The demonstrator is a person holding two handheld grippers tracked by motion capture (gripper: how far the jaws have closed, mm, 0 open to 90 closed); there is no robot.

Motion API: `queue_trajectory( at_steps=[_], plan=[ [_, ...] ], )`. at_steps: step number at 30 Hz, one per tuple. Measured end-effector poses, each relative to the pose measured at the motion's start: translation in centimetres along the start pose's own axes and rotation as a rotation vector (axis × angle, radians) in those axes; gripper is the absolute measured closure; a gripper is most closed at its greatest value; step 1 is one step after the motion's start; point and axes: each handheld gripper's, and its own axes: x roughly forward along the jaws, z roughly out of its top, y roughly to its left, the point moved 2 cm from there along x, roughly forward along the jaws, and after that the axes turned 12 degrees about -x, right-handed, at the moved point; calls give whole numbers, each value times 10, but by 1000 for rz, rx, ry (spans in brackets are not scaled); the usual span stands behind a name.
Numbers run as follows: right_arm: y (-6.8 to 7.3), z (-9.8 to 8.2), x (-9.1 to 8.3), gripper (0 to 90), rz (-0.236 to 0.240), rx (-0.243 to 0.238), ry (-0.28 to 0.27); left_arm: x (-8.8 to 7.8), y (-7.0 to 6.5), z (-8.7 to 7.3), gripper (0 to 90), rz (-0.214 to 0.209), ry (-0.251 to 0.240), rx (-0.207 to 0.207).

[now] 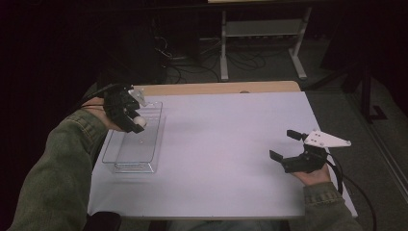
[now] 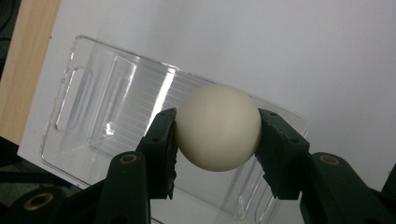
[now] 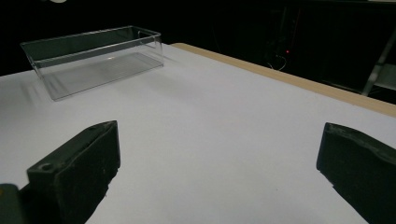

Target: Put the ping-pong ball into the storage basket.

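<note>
A cream-white ball point(image 2: 218, 126) is clamped between the two black jaws of my left gripper point(image 1: 137, 122), which hangs over the far half of a clear plastic bin point(image 1: 137, 144) at the table's left. Looking down from the left gripper view, the bin point(image 2: 107, 102) lies below the ball, empty inside. The ball point(image 1: 139, 121) shows as a small pale dot at the jaw tips. My right gripper point(image 1: 284, 146) rests low at the table's right, jaws wide apart with nothing between them. From the right gripper view, the bin point(image 3: 93, 58) stands far off at upper left.
The white table top point(image 1: 226, 144) has a wooden strip point(image 1: 216, 88) along its far edge. Behind it are a metal frame point(image 1: 262, 41) and cables on a dark floor. A green sleeve point(image 1: 57, 178) comes in at lower left.
</note>
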Motion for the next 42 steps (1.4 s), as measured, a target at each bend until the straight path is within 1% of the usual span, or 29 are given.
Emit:
queue_trajectory(
  at_steps=[3,4,6,12,14,21,23,30,33,36,42],
  plan=[
    [0,-1,0,0,1,5,4,4,0,-5,515,-7,-1,-17],
    [0,-1,0,0,0,3,0,5,0,-6,515,-7,2,-10],
    [0,0,0,0,0,2,-1,9,-1,-8,515,-12,3,-15],
    [0,-1,0,0,0,3,2,15,-3,-9,515,-21,7,-8],
    [0,-1,0,0,-1,4,2,17,-4,-9,515,-21,12,4],
    [0,-1,-1,0,-2,4,1,27,-8,-9,515,-29,28,18],
    [0,-1,-1,0,-2,4,0,29,-9,-10,515,-32,26,12],
    [0,-1,-1,0,-3,4,1,37,-10,-13,515,-40,37,16],
    [0,-1,-1,0,-3,4,2,40,-11,-15,515,-47,29,6],
    [0,-1,-1,0,-2,3,2,42,-12,-17,515,-46,37,12],
    [0,-1,-1,0,-2,3,1,49,-15,-18,515,-56,45,15]
  ],
)
